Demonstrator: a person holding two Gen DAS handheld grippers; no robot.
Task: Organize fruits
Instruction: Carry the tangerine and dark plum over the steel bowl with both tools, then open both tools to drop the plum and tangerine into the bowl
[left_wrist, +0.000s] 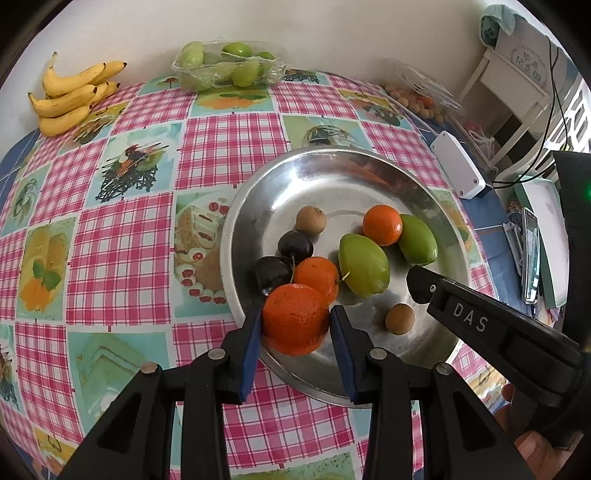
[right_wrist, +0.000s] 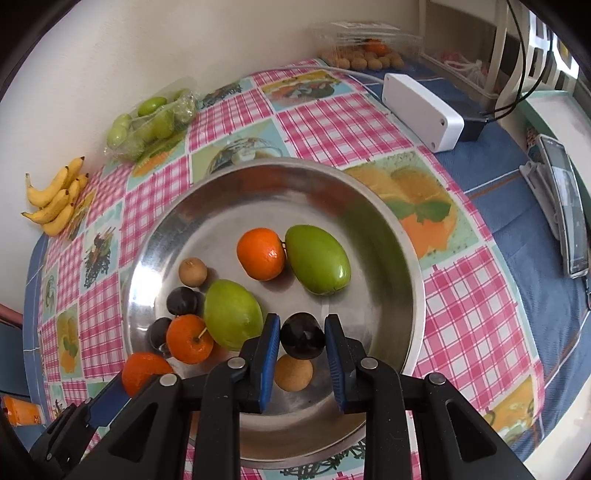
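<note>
Right now both grippers are hanging over the round steel plate (right_wrist: 413, 258) on the pink checked tablecloth (left_wrist: 122, 258), each carrying fruit. The left gripper (left_wrist: 295, 325) is pinching a rough orange tangerine (left_wrist: 295, 319) between its blue pads, above the plate's near rim, while the right gripper (right_wrist: 302, 338) is squeezing a dark round plum (right_wrist: 303, 335) just above a small brown longan (right_wrist: 293, 372). Already lying in the plate are two green oval fruits (right_wrist: 317, 260), two more tangerines (right_wrist: 261, 253) and two dark plums (left_wrist: 295, 246). Risk, as I judge it: the tangerine is sitting so near the rim that, once let go, it could be rolling off onto the cloth; the plum, dropped on the longan, could be knocking it away or bruising. Round fruit on smooth steel is rolling easily, so low, gentle releases matter
</note>
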